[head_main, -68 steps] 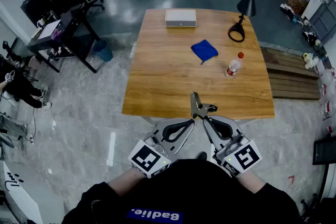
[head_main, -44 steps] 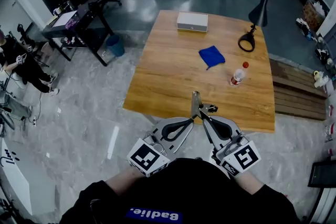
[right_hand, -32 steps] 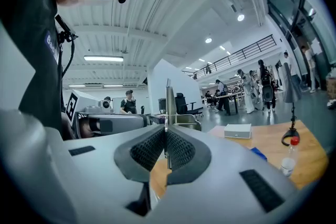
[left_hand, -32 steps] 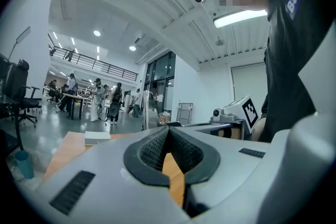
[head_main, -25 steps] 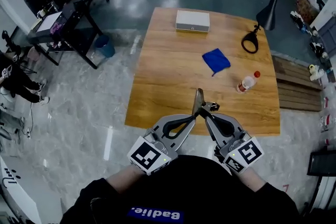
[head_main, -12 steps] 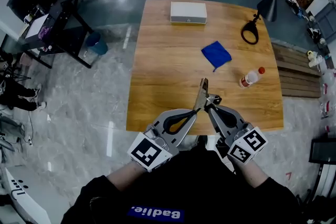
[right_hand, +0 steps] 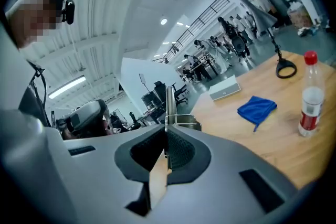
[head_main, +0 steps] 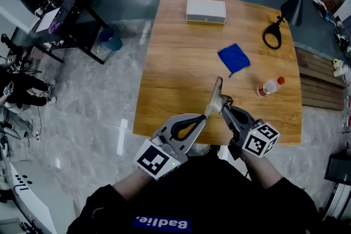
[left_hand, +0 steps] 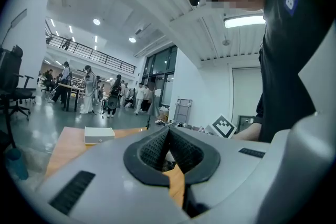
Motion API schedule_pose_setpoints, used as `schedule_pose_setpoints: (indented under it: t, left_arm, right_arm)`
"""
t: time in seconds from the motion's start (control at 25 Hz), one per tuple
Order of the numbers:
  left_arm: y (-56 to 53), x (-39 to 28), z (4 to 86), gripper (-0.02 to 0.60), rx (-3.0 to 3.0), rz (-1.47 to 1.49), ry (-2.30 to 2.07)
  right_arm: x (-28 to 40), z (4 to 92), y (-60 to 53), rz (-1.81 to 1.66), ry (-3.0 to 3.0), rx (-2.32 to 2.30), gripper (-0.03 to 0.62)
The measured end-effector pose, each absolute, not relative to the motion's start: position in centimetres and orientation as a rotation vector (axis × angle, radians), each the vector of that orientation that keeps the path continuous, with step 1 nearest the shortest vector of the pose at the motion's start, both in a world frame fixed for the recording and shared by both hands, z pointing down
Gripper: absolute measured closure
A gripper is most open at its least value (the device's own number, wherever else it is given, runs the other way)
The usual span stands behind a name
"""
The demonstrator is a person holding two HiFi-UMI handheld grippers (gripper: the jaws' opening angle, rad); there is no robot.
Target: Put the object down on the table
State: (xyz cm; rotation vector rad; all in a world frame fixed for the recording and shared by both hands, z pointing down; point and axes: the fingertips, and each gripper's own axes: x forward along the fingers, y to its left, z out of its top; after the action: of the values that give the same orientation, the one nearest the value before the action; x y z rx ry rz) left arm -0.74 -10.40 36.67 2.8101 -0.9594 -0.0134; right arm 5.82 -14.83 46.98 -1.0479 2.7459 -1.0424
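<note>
A flat, narrow metal tool (head_main: 216, 91) stands tilted over the near part of the wooden table (head_main: 175, 74). My right gripper (head_main: 224, 106) is shut on it. In the right gripper view the tool (right_hand: 169, 105) shows edge-on, rising out of the closed jaws of that gripper (right_hand: 167, 134). My left gripper (head_main: 208, 113) comes in from the left, and its tip lies against the tool's lower end. In the left gripper view its jaws (left_hand: 168, 129) meet at the tips. Whether they pinch the tool I cannot tell.
On the table lie a blue cloth (head_main: 234, 58), a red-capped plastic bottle (head_main: 269, 86) on its side, a white box (head_main: 205, 10) at the far edge and a black lamp (head_main: 274, 35) at the far right. Office chairs and desks stand on the floor at left.
Both grippers and the tool have moved forward from the table's near edge to over the table. The right gripper has turned inward and the tool leans more to the right.
</note>
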Motion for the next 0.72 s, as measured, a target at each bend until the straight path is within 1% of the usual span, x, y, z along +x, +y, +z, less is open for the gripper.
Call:
schedule_pose_setpoints:
  t: [0.52,0.72]
  left_arm:
    - [-11.3,-0.9,37.5,0.574,2.764,0.031,-1.065]
    - [-11.3,-1.4,37.1,0.574,2.761,0.026,-1.104]
  right_arm:
    - [7.4,58.1,-17.6,-1.633,2.434,-0.987,0.586]
    - [7.5,61.7,-18.0,-1.785,2.332,-1.008,0.586]
